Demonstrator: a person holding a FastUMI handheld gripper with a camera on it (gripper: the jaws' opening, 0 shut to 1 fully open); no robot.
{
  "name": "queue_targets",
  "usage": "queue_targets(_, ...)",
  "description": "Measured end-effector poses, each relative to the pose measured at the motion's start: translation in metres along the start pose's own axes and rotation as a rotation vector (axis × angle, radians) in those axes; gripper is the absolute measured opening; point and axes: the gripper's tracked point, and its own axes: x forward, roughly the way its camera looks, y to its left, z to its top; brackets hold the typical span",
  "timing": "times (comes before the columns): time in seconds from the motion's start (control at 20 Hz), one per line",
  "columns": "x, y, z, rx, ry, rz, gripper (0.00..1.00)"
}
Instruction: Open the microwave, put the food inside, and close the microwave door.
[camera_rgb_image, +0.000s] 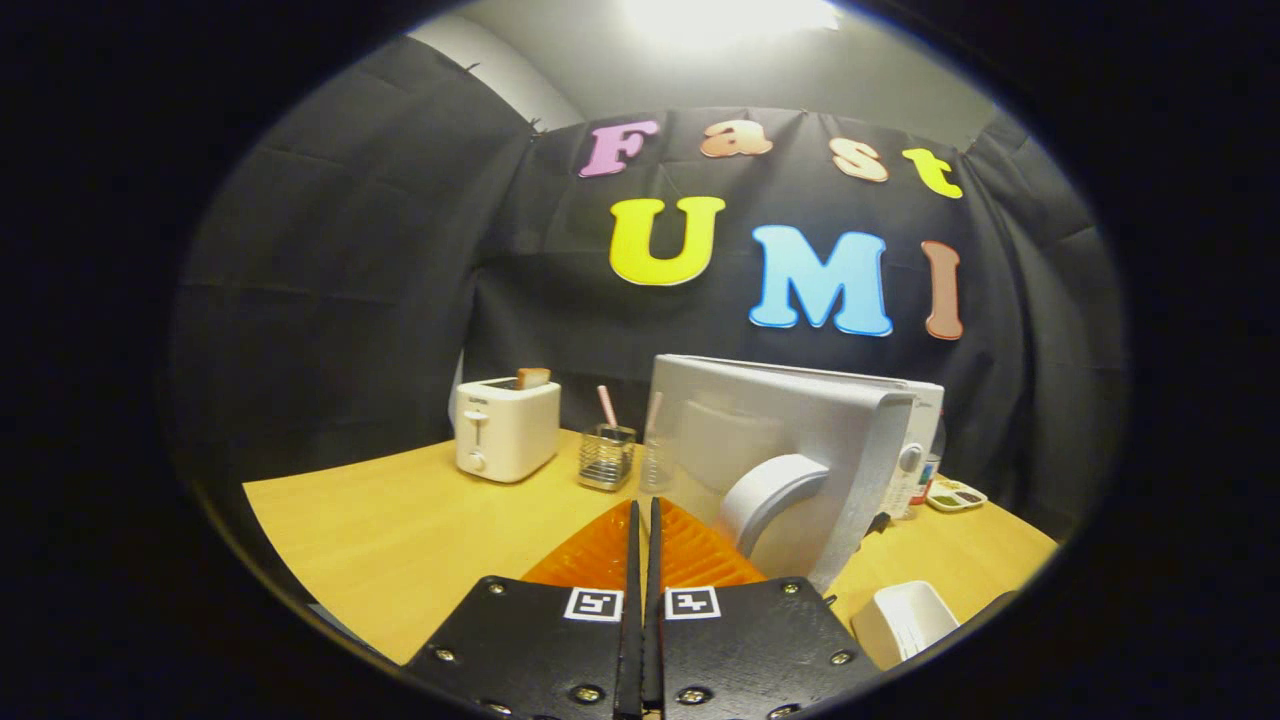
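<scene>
Hovering level over the table (400, 540), the gripper (643, 520) has its fingers pinched together, nothing between them, over an orange mat (600, 550). The microwave (800, 450) sits just ahead-right, door swung open. Toaster (505, 428) far left, white tray (905, 620) near right.

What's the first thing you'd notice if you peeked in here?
Probably the white microwave just ahead of the gripper, its door swung open toward us, curved handle facing out. The jaws are closed together with nothing between them. Farther back on the wooden table, beyond the fingers, a white toaster has a slice of toast poking out.
</scene>
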Motion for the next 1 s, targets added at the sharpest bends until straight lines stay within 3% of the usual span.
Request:
queue_targets(0.45, 0.064, -0.132, -0.002, 0.015, 0.031, -0.229, 0.01)
queue_targets(1.0, 0.159, -0.19, -0.011, 0.06, 0.119, -0.323, 0.01)
